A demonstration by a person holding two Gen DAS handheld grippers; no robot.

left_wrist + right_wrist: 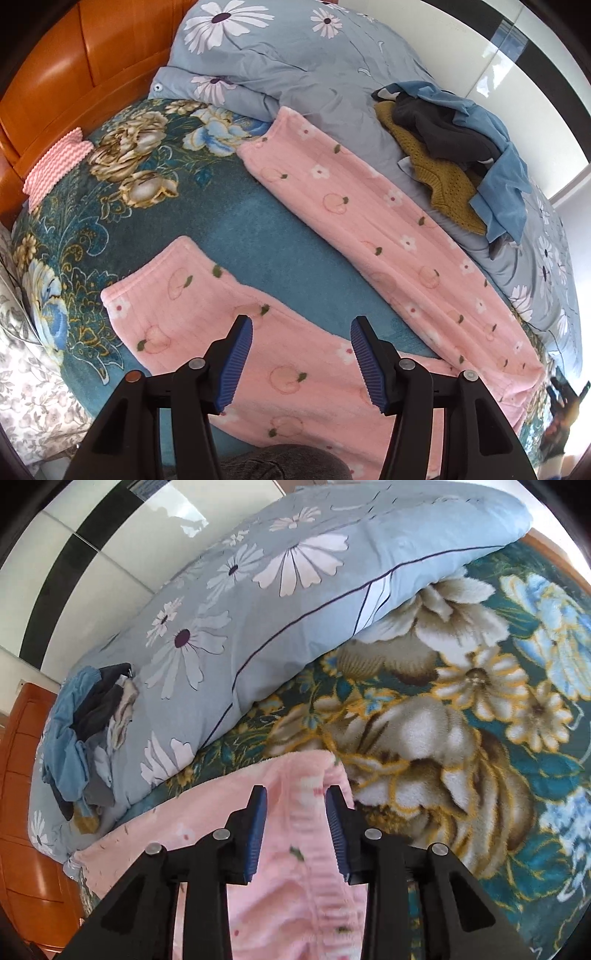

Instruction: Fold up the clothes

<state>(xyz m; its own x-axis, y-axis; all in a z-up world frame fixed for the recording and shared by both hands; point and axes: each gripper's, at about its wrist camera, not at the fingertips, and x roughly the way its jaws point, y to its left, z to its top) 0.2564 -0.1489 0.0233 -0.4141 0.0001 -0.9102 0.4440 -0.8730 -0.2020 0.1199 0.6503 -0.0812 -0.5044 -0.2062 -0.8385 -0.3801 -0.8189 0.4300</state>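
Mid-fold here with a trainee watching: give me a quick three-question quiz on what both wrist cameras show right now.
1. True or false: the left gripper is open above the pink pajama pants.
2. What rests on the daisy-print duvet: A) pile of clothes, B) laptop, C) shoes?
3. What lies between the right gripper fingers?

Key: 1 true; 2 A; 3 the pants' bunched waistband, jaws not closed.

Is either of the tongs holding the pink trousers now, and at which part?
Left tongs are open above one leg, holding nothing. Right tongs straddle the waistband of the pink trousers, not yet closed.
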